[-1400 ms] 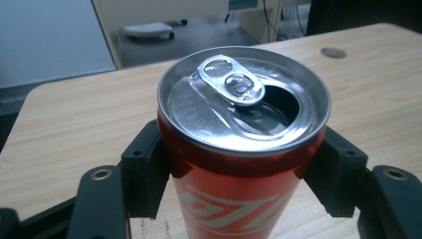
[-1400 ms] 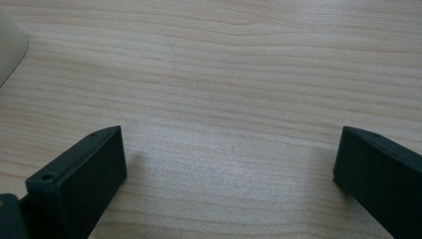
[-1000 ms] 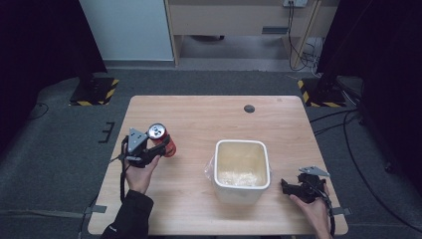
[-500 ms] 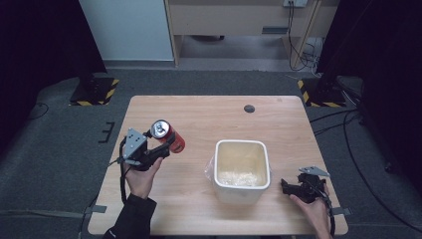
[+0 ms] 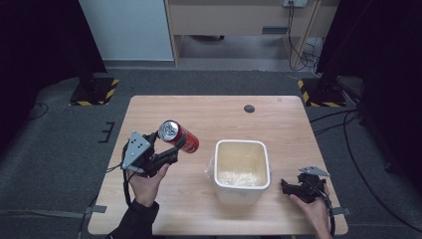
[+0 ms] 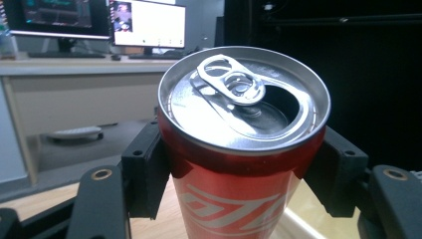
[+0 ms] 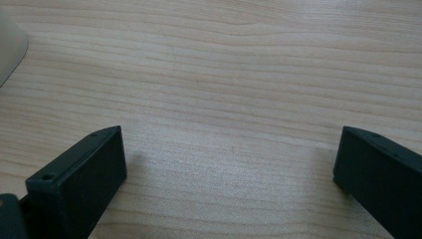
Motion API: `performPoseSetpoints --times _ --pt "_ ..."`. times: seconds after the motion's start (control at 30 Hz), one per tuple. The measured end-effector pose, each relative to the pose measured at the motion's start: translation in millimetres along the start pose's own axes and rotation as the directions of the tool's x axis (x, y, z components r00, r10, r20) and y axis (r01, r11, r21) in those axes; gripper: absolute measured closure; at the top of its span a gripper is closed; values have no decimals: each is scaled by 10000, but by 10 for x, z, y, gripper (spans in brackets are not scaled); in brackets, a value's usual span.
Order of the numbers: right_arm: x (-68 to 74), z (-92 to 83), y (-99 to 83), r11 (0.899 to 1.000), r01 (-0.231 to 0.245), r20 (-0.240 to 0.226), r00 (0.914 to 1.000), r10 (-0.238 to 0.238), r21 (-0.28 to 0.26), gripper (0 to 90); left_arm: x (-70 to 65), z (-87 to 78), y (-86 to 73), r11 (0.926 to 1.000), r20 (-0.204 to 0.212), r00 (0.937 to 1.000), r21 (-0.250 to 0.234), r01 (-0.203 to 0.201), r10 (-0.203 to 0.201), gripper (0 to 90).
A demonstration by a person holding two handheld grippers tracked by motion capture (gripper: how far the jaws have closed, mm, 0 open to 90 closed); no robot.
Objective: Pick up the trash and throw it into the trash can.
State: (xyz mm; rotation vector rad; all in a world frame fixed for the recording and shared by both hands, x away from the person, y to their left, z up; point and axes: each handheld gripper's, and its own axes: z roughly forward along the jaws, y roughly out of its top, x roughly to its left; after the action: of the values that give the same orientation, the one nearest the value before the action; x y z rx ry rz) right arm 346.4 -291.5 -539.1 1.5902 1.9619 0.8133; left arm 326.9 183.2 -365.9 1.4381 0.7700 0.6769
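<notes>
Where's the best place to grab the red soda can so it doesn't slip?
Probably around the middle of its round red wall, one pad on each side, just as the left gripper is shut on the red can now. The can's sides are smooth and straight there, while the silver top has a thin rim, a pull tab and an open hole. Come in from the side, across its width.

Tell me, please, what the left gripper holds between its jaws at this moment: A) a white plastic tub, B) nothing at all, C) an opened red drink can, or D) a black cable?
C: the left gripper has its jaws clamped on both sides of the red drink can, whose top shows the tab pushed in and the mouth open.
</notes>
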Motion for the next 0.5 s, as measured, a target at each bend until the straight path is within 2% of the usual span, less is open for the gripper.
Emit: performPoseSetpoints --times 0.23,0.27,0.5 --pt "0 0 0 10000 9 -1 10000 -9 4 4 -139 -2 48 9995 545 9985 -307 33 -17 332" --pt "-1 0 0 10000 16 2 10000 -16 1 4 -184 2 60 9991 727 9974 -411 53 -23 332" --pt "0 -1 0 10000 7 -2 10000 -7 3 4 -341 53 75 9987 1261 9920 -508 35 30 332"
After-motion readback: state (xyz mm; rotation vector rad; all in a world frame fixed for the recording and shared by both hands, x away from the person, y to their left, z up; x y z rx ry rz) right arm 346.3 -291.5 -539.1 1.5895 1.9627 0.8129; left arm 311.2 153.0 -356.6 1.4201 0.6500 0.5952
